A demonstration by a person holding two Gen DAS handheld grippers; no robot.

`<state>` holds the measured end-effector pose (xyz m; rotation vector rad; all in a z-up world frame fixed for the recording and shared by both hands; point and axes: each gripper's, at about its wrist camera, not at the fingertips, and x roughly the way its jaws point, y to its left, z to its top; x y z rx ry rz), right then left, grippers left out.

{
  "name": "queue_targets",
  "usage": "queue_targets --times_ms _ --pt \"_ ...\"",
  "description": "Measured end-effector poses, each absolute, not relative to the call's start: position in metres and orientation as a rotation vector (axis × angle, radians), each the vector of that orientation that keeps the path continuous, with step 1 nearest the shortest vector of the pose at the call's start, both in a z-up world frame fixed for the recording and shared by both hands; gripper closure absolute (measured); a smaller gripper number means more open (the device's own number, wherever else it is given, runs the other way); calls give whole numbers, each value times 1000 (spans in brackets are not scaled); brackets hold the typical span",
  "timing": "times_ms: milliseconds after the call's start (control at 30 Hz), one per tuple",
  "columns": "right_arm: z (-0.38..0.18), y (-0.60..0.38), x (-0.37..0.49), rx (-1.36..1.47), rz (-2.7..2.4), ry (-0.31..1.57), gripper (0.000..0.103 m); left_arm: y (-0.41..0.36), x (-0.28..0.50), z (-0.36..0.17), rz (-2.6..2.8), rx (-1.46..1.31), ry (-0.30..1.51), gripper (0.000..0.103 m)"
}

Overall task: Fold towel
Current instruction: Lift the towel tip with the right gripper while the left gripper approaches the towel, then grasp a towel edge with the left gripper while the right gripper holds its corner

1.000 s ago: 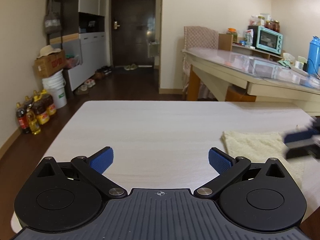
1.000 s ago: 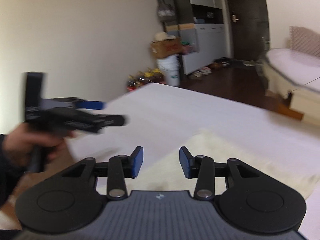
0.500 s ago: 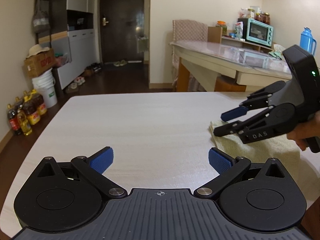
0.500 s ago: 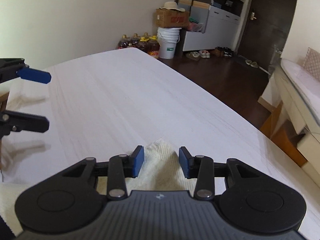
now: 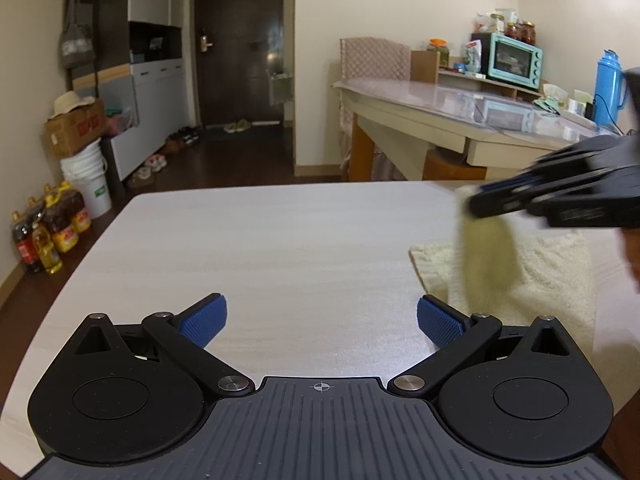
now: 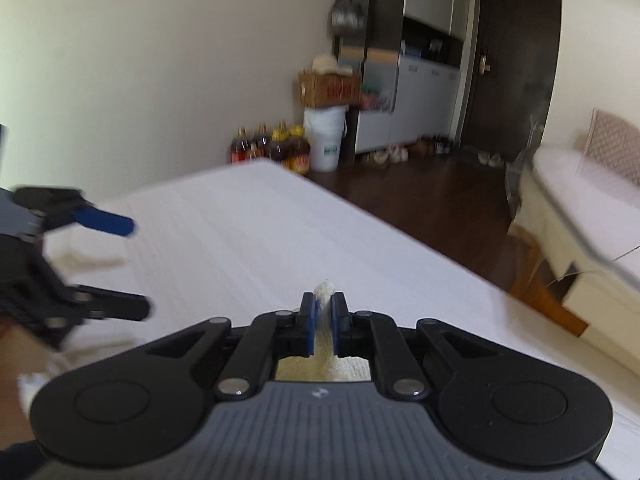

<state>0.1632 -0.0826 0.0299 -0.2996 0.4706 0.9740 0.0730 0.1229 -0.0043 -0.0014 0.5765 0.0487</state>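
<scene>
Between right tool [image 6: 323,316] pads, pinched cream towel [image 6: 325,292] corner; no legible writing.

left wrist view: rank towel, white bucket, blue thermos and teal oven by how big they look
1. towel, nearest the camera
2. white bucket
3. teal oven and blue thermos look about alike, so no ranking between them. All three stand farther off.

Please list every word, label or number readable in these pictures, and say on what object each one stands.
None reads clearly.
Red print on the brown cardboard box: too blurred.
Labels on the oil bottles: too small.
Green mark on the white plastic bucket: unreadable.
Lettering on the black right gripper: motion-blurred.
</scene>
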Motion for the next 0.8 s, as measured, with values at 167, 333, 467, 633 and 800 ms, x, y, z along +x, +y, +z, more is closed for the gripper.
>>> queue_targets --times_ms 167,333,467,633,800 --pt "56 -151 104 -210 978 425 94 120 77 -1 -22 41 563 0" --pt "56 -214 51 -167 908 445 94 110 78 0 -144 93 551 0" --pt "48 -243 21 -161 839 488 94 102 78 1 -241 135 540 0" --pt "37 -256 27 -60 799 509 94 91 43 2 -414 224 505 0" --pt "36 -271 42 10 800 520 94 84 -13 -10 -480 337 473 0"
